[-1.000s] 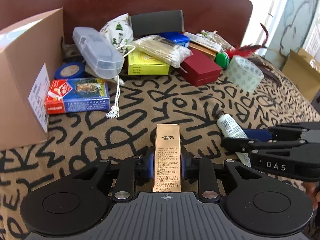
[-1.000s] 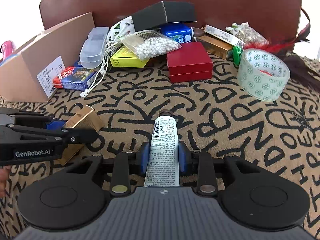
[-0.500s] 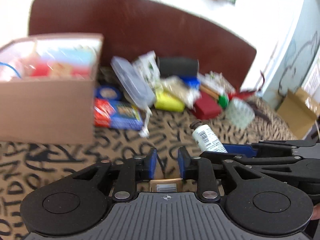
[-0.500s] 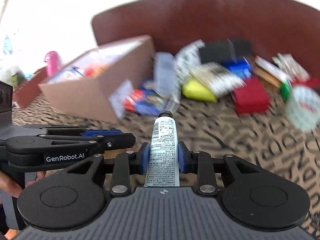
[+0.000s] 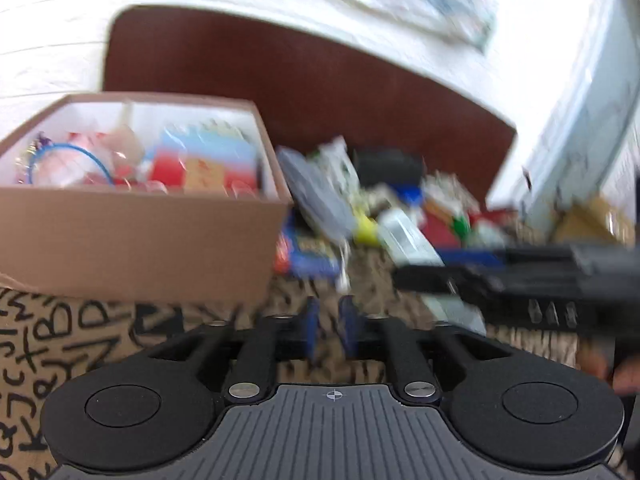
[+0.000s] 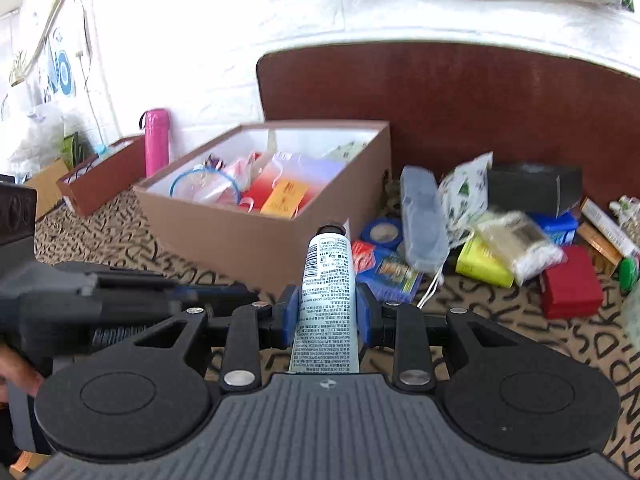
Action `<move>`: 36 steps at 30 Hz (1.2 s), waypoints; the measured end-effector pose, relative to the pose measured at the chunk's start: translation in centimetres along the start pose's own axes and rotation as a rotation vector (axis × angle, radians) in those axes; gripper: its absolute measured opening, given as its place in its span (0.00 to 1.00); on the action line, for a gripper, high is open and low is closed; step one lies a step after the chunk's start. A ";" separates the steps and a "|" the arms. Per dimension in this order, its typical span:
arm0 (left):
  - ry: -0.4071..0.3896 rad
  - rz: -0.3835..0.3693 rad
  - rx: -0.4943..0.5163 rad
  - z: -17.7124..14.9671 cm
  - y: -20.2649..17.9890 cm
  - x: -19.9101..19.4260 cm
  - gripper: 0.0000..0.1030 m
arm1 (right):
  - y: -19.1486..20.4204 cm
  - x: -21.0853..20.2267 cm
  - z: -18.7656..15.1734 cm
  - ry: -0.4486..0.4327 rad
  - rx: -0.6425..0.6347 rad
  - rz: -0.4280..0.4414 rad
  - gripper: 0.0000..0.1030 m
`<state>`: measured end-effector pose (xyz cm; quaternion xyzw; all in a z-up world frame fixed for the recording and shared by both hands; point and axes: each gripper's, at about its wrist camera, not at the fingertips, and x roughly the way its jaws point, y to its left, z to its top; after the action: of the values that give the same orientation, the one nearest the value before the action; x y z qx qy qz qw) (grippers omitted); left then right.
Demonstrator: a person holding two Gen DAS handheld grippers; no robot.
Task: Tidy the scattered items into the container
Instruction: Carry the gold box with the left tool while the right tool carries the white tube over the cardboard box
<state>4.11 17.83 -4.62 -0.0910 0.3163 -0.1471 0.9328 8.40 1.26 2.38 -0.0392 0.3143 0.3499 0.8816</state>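
Note:
The brown cardboard box [image 6: 240, 240] stands at centre left on the patterned cloth, holding several colourful items. My right gripper [image 6: 328, 312] is shut on a white tube [image 6: 328, 292] with a black cap, raised just short of the box's near wall. In the blurred left wrist view the same box [image 5: 140, 236] fills the left side. My left gripper [image 5: 329, 328] hangs in front of it, jaws opening, with nothing visible between the blue pads. The right gripper [image 5: 520, 276] and its tube [image 5: 408, 236] reach in from the right there. The left gripper [image 6: 160, 300] is a dark blur at the left.
Right of the box lies a pile: a clear case [image 6: 424, 220], blue card pack [image 6: 384, 272], yellow box [image 6: 480, 264], red box [image 6: 572, 288] and black box [image 6: 532, 188]. A brown headboard [image 6: 480, 88] closes the back. A pink bottle [image 6: 157, 140] and brown tray [image 6: 100, 184] stand far left.
Both grippers rose and swung left, bringing the box's open top into view. The gold box slid down between the left jaws and is gone from sight. The right gripper kept the tube.

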 end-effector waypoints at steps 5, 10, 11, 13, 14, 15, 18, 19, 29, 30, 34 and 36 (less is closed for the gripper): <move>0.150 -0.058 0.119 -3.2 -1.2 1.8 0.61 | -0.5 0.2 -1.4 0.037 0.032 -0.015 0.33; 0.216 -0.061 0.124 -5.0 -0.8 3.7 0.35 | -1.0 -0.2 -1.7 0.037 0.051 -0.023 0.32; 0.214 -0.057 0.109 -5.0 -0.7 3.7 0.34 | -1.1 -0.3 -1.7 0.036 0.052 -0.024 0.32; 0.209 -0.044 0.121 -5.1 -1.0 3.5 0.33 | -1.2 -0.4 -1.8 0.034 0.052 -0.025 0.32; 0.204 -0.035 0.127 -5.2 -1.2 3.3 0.33 | -1.2 -0.4 -1.9 0.034 0.053 -0.025 0.32; 0.201 -0.024 0.128 -5.3 -1.3 3.1 0.33 | -1.2 -0.5 -2.0 0.033 0.054 -0.024 0.32; 0.205 -0.016 0.178 -5.8 -1.7 2.5 0.52 | -1.2 -0.7 -2.2 0.032 0.056 -0.018 0.32; 0.239 -0.017 0.196 -6.1 -1.9 2.9 0.52 | -1.2 -0.7 -2.2 0.033 0.056 -0.017 0.32; 0.175 0.020 0.080 -5.2 -0.2 1.9 0.28 | -0.6 -0.8 -2.1 0.035 0.046 0.006 0.32; 0.147 0.022 0.065 -4.4 -0.1 1.3 0.28 | -0.4 -0.8 -1.8 0.033 0.045 0.018 0.32; 0.018 0.065 0.030 -1.0 1.3 -1.7 0.28 | 0.3 -0.7 0.3 0.014 0.043 0.092 0.32; -0.051 0.106 0.012 0.9 2.1 -3.1 0.28 | 1.0 -0.6 2.0 -0.010 0.024 0.117 0.32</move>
<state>2.80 20.93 -2.75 -0.0724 0.2957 -0.0971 0.9476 8.51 2.20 4.47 -0.0085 0.3156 0.3971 0.8617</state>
